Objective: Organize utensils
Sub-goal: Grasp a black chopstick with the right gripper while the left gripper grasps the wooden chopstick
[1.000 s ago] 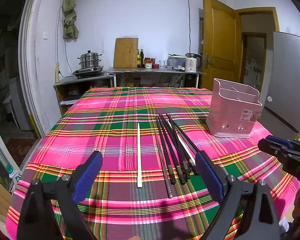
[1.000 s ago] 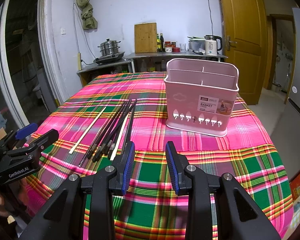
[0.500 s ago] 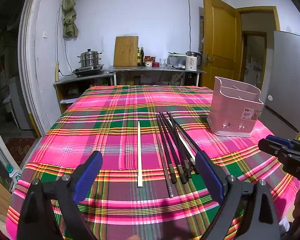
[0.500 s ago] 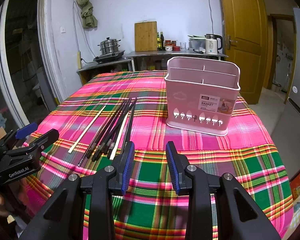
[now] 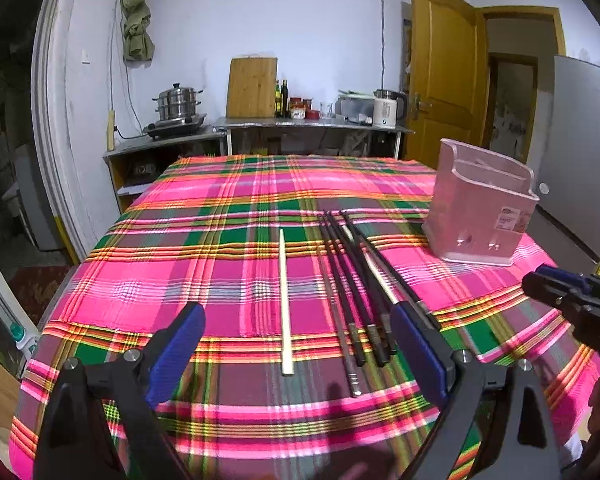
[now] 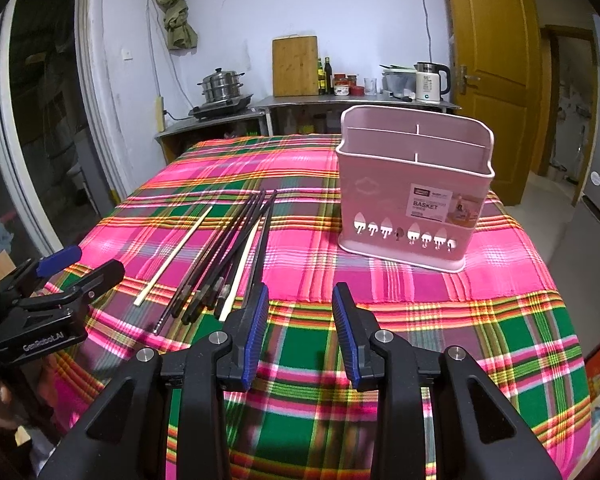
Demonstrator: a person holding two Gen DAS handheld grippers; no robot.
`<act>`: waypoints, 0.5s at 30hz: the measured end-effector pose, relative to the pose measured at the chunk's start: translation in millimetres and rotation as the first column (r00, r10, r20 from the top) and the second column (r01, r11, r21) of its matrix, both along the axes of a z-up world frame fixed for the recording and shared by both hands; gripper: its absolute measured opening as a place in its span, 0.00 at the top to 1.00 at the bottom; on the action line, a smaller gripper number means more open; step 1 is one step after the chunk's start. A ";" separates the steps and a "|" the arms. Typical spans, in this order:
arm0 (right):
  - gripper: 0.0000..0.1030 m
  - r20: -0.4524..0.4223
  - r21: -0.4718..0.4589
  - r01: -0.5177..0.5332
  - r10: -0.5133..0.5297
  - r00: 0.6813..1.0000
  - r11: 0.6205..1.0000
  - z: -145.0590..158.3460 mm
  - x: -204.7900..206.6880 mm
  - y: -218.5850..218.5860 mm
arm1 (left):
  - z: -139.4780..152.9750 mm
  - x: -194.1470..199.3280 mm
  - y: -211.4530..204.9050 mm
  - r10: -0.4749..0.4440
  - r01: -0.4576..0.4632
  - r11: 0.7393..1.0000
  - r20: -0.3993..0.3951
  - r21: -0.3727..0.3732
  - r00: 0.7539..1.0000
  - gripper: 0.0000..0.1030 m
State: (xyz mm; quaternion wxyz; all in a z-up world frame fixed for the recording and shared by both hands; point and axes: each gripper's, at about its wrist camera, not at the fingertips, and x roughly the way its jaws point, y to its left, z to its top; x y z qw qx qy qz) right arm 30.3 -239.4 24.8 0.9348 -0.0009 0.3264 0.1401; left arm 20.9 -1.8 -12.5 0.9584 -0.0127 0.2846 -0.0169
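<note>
Several black chopsticks (image 5: 350, 280) (image 6: 224, 252) lie in a loose bundle on the plaid tablecloth, with one pale chopstick among them. A single pale wooden chopstick (image 5: 285, 300) (image 6: 176, 254) lies apart to their left. The pink divided utensil basket (image 5: 480, 216) (image 6: 412, 192) stands upright to the right, with nothing visible inside. My left gripper (image 5: 298, 344) is open wide above the near ends of the chopsticks, holding nothing. My right gripper (image 6: 300, 320) is open and empty, short of the basket and right of the bundle.
The table (image 6: 500, 360) is covered by a pink and green plaid cloth; its edges drop off left and right. A counter (image 5: 308, 124) with a steamer pot, cutting board, bottles and kettle stands beyond the far edge. A wooden door (image 6: 496, 60) is at the right.
Both grippers have shifted only slightly; the basket looks a little nearer in the right wrist view. Nothing was picked up, and both stay open.
</note>
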 end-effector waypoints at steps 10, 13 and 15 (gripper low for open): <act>0.67 -0.049 -0.011 -0.055 0.054 0.997 0.998 -4.5 36.4 22.3 | -18.5 56.1 21.9 0.030 -0.025 0.999 -0.161 0.030 0.986 0.10; 0.67 -0.071 -0.024 -0.076 0.074 0.995 0.997 -8.5 51.1 32.4 | -24.0 73.8 25.4 0.015 -0.012 1.000 -0.200 0.013 0.980 0.17; 0.67 -0.092 -0.032 -0.091 0.087 0.992 0.995 -12.4 62.8 40.2 | -27.6 84.5 24.7 0.003 0.003 1.000 -0.223 0.026 0.975 0.19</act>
